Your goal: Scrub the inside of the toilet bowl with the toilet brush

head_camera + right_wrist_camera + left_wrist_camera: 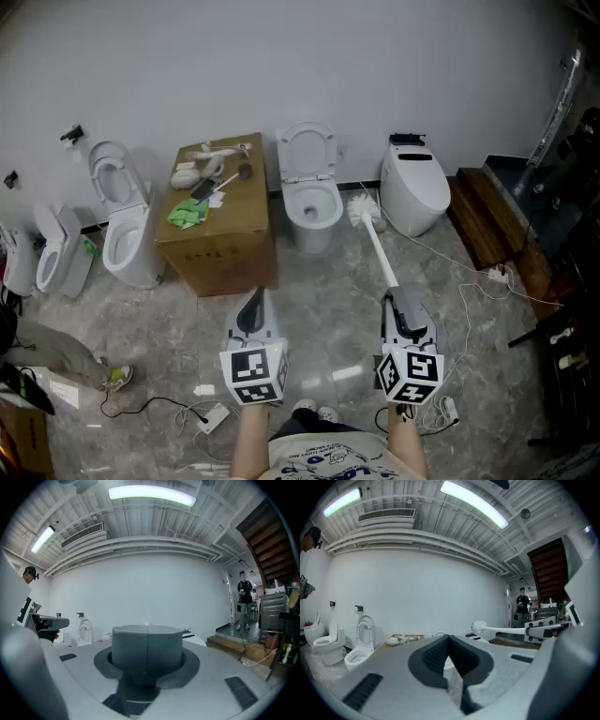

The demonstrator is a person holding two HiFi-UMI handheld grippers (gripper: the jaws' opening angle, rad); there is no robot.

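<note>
The white toilet stands against the back wall with its lid up and its bowl open. My right gripper is shut on the handle of the white toilet brush. The brush head hangs in the air just right of the bowl, outside it. The left gripper view shows the brush sticking out leftward from the right gripper. My left gripper is shut and empty, held low over the floor in front of the box. Its jaws meet at a point. The right gripper's jaws hide the handle.
A cardboard box with rags and small items on top stands left of the toilet. Two more open toilets stand at far left, a closed one at right. Cables and a power strip lie by a wooden step. A person stands far off.
</note>
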